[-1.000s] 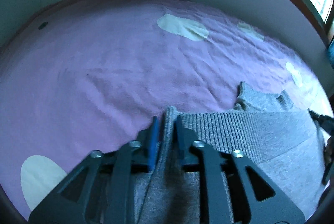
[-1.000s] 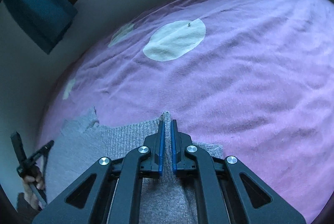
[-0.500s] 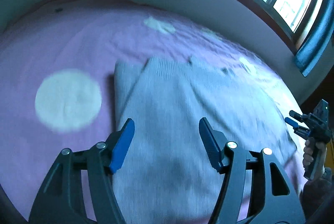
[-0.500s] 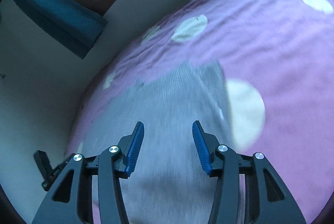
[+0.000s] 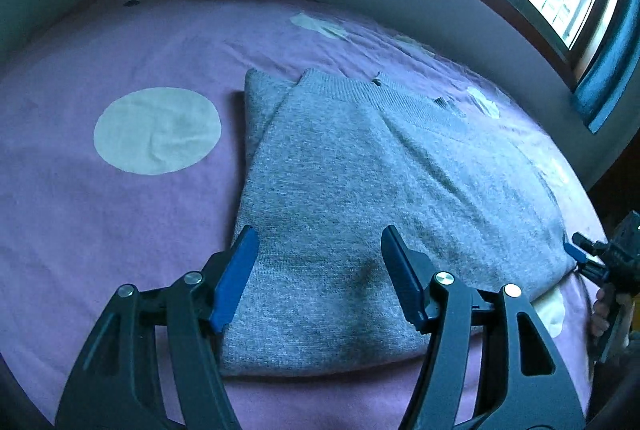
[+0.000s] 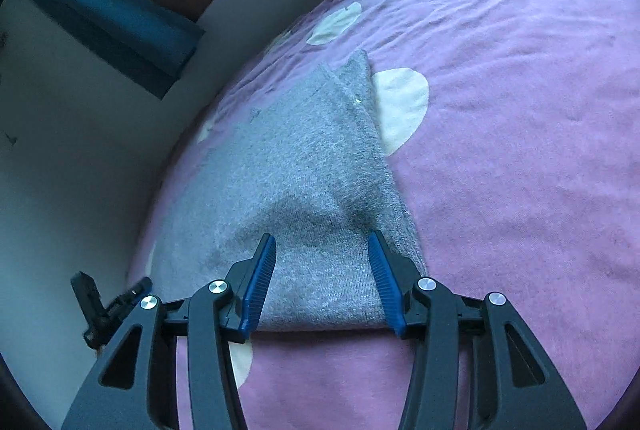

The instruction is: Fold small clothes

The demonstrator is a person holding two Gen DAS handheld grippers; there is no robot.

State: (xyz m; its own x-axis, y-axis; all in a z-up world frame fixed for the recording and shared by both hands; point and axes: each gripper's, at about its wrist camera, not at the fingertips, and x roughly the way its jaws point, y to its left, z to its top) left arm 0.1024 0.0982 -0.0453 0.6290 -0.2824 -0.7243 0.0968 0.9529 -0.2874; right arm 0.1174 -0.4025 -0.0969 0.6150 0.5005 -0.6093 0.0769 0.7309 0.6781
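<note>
**Operator:** State the position of the garment and both tools.

**Inspector:** The grey knit sweater (image 5: 360, 197) lies flat on the purple bedspread (image 5: 100, 230), already doubled over once; a second layer shows along its far-left edge. Both grippers have just been opening. The left gripper (image 5: 316, 272) stands with jaws apart above the sweater's near edge, and nothing is between its pads. The right gripper (image 6: 322, 278) is likewise spread and empty, hovering over the near edge at the opposite side.

**Operator:** Which way does the long axis run?

**Inspector:** In the left wrist view it appears to run side to side, from the left tool toward the right tool (image 5: 592, 262), visible at the sweater's far corner. Each hand is nearest its own end.

**Operator:** What does the next fold depend on?

**Inspector:** Probably on bringing one end across to the other. Either tool can pinch the corner directly ahead of it; the fabric lies just below and forward of both.
</note>
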